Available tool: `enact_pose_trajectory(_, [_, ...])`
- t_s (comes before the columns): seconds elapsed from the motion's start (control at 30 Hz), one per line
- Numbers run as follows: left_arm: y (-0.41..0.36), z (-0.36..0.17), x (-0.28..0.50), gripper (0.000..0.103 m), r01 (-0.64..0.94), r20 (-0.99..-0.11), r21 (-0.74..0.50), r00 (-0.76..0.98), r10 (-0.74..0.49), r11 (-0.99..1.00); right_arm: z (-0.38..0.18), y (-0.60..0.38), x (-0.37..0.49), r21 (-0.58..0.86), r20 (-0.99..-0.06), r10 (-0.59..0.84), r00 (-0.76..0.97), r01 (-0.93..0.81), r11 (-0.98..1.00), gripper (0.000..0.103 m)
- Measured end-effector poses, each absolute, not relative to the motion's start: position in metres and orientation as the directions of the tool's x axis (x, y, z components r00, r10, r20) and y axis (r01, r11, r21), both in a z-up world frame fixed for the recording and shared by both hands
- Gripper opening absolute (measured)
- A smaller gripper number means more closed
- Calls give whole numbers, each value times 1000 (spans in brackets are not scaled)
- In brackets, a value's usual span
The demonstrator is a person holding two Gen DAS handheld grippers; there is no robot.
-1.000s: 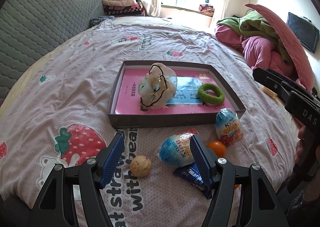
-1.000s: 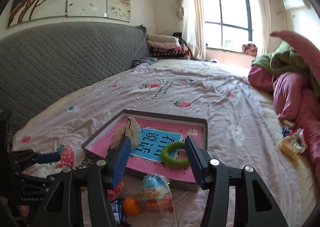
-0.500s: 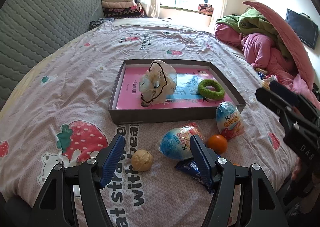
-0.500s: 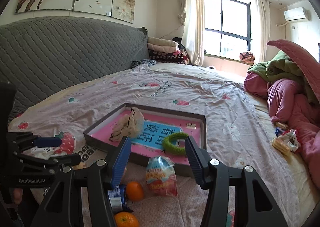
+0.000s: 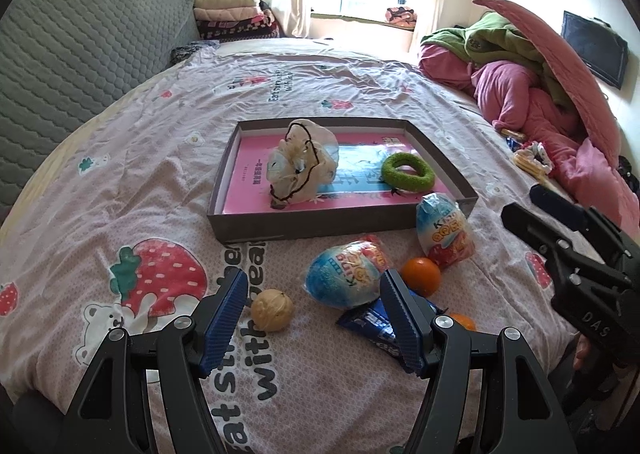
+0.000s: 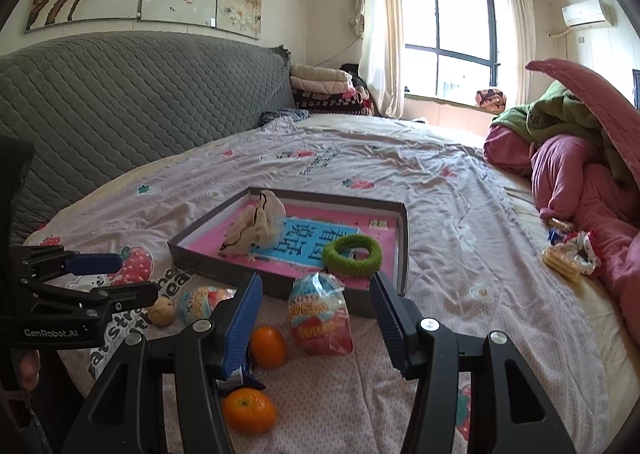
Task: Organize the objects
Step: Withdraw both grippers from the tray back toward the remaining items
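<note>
A grey tray point(image 5: 340, 223) on the bed holds a pink book, a gauze pouch point(image 5: 302, 166) and a green ring point(image 5: 408, 174). In front of it lie two foil eggs point(image 5: 344, 278) point(image 5: 444, 230), a walnut point(image 5: 272, 310), two oranges point(image 5: 421, 276) point(image 5: 462, 321) and a blue packet point(image 5: 372, 324). My left gripper point(image 5: 312, 294) hovers open and empty above the walnut and the lying egg. My right gripper point(image 6: 316, 286) is open and empty too, with the upright egg point(image 6: 320, 318) and an orange point(image 6: 268, 346) lying past its fingers.
Pink and green bedding point(image 5: 520, 94) is heaped along the right side. Snack packets point(image 6: 568, 258) lie beside it. A grey quilted headboard point(image 6: 120, 114) runs along the left, with folded blankets point(image 6: 320, 90) at its far end.
My right gripper has come lower and nearer to the items before the tray; both oranges now show in its view. The left gripper has barely moved.
</note>
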State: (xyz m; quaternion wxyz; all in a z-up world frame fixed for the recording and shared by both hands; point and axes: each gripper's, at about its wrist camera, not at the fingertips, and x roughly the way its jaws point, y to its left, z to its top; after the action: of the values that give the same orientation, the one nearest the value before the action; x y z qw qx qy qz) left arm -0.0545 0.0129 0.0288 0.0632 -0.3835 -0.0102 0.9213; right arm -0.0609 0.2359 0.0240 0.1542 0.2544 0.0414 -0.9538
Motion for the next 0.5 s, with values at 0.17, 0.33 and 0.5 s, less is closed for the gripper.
enact_pose_trajectory(0.17, [19, 28, -52, 70, -126, -707, -62, -695, 133, -990, 19, 237, -57, -2, -513, -268, -816, 313, -950, 56])
enact_pose_trajectory(0.33, [24, 23, -49, 70, -143, -716, -66, -682, 146, -988, 12, 239, -52, -2, -531, -259, -807, 306, -952, 56])
enact_pose_trajectory(0.5, [28, 16, -44, 70, -160, -726, -51, -672, 146, -986, 5, 238, -41, 0, -544, -259, -798, 309, -951, 56])
